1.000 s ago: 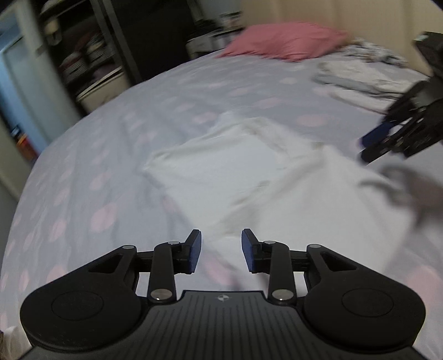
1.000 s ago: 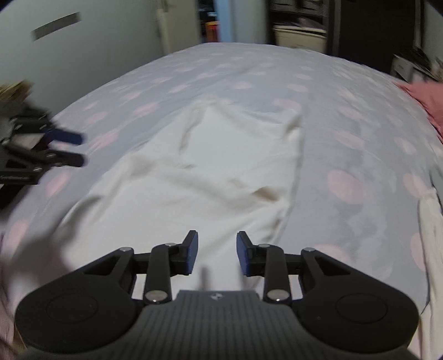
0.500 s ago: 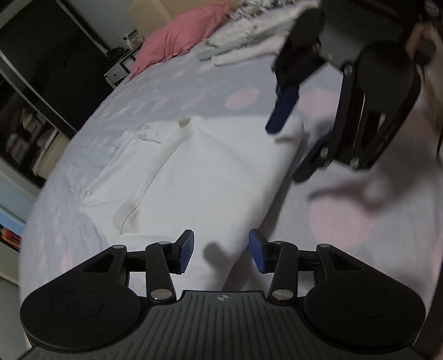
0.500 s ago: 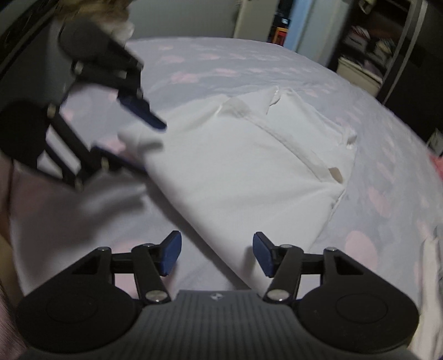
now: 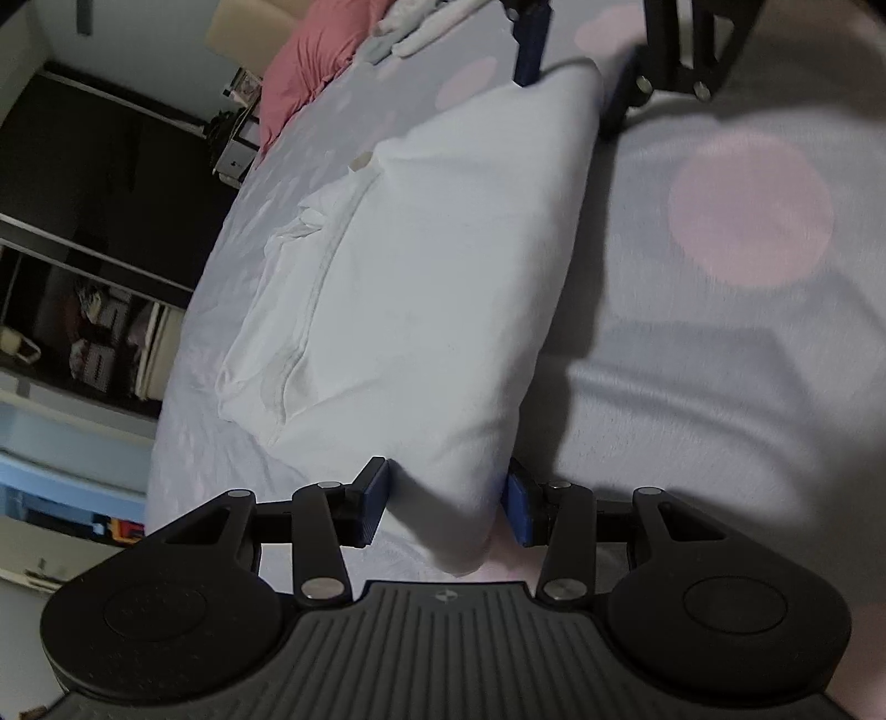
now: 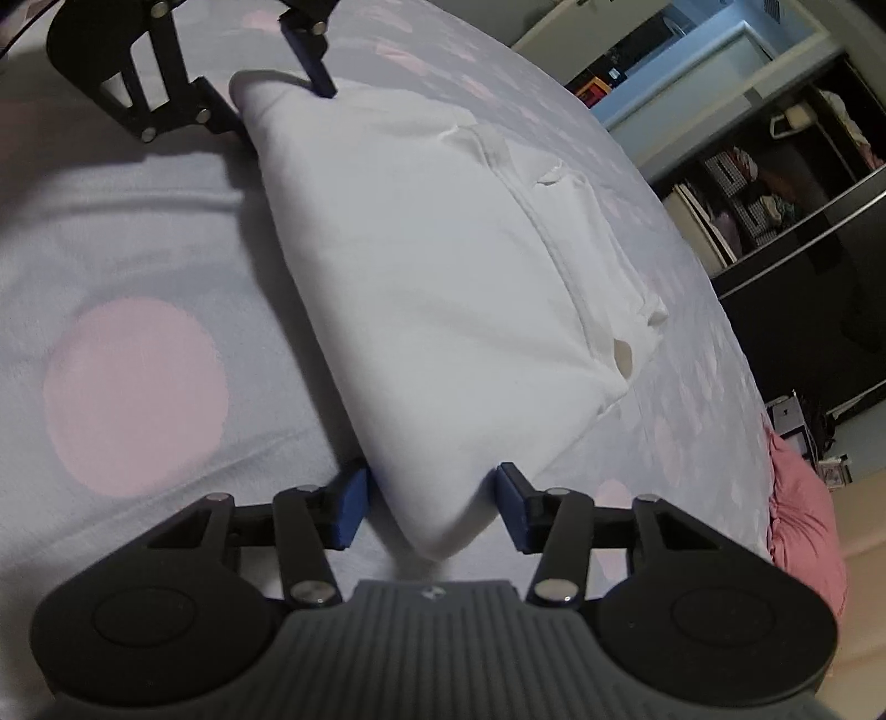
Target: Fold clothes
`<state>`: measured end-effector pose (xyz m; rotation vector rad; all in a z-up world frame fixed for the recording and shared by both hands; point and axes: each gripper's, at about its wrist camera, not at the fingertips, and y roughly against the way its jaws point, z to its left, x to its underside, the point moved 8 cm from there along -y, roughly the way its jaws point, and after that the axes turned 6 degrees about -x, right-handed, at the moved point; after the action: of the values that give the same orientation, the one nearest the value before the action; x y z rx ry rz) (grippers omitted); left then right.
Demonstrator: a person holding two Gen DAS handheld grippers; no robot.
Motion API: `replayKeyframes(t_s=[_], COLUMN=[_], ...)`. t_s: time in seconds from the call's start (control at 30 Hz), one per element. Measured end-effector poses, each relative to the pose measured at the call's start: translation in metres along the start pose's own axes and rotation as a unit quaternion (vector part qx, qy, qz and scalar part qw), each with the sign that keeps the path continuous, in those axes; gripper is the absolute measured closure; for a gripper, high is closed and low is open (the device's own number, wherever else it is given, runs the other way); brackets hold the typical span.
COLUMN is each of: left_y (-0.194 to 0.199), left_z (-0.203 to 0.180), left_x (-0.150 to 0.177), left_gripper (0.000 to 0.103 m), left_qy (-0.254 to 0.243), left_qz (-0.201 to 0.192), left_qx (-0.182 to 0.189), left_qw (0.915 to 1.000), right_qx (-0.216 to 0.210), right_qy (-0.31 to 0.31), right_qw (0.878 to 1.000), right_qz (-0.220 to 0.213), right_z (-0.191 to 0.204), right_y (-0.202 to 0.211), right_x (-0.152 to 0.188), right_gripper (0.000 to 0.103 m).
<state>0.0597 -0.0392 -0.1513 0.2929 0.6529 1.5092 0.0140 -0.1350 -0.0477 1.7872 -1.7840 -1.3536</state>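
White cotton, folded into a thick oblong: the garment [image 5: 421,288] lies on the bed [image 5: 720,343], on a pale lilac sheet with large pink dots [image 5: 750,207]. A stitched seam runs along its length, and looser layers with a small tab bunch along the far side, toward the room.

The left tongs [image 5: 446,501] sit at one near corner of the garment. Their blue pads [image 5: 372,501] stand wide apart, one on each side of the rounded fold, and the cloth fills much of the gap; whether the pads touch the cloth cannot be told, and they do not squeeze it. In the right wrist view the left tongs [image 6: 277,77] show at the far corner, with one blue finger over the top of the fabric and the other low beside the edge.

The right tongs [image 6: 429,512] sit at the opposite near corner in the same way: wide apart, a pad on either side of the fold, the corner bulging between them without being pinched. From the left wrist view the right tongs [image 5: 570,72] appear at the far end of the same long edge.

Beyond the garment, a pink pillow [image 5: 310,61] lies at the head of the bed, with a heap of light clothes [image 5: 426,22] next to it. Dark open shelving [image 6: 775,199] with stacked items stands past the bed.
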Motion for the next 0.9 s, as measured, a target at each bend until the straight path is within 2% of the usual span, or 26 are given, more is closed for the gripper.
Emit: replayKeyframes(t_s=[0.13,0.3,0.47,0.63,0.73,0.9], left_y=[-0.003,-0.001,0.005,0.024,0.036,0.076], left_z=[-0.005,-0.005,0.005,0.012,0.016,0.003], left_x=[-0.001,-0.004,-0.008,-0.01,-0.011,-0.008], left_gripper=[0.063,0.078,0.086,0.088,0.088,0.088], left_qy=[-0.02,-0.026,-0.022,-0.022,-0.022,-0.028], left_qz=[-0.001,-0.002,0.002,-0.003,-0.006,-0.009], left_qx=[-0.019,-0.016,-0.003,0.003,0.006,0.033], left_qw=[0.9996,0.9995,0.9997,0.9997,0.9997,0.999], right_qx=[0.01,0.025,0.04,0.049,0.038,0.009], right_qy=[0.016,0.038,0.049,0.042,0.04,0.058], right_qw=[1.0,0.999,0.998,0.998,0.998,0.998], right_qz=[-0.001,-0.005,-0.008,-0.017,-0.019,-0.015], right_z=[-0.001,0.001,-0.002,-0.008,-0.007,0.017], right_y=[-0.006,-0.006,0.002,0.022,0.039,0.073], right_x=[-0.002,-0.004,-0.008,-0.016,-0.016,-0.009], right_gripper=[0.053,0.069,0.081,0.083,0.083,0.083])
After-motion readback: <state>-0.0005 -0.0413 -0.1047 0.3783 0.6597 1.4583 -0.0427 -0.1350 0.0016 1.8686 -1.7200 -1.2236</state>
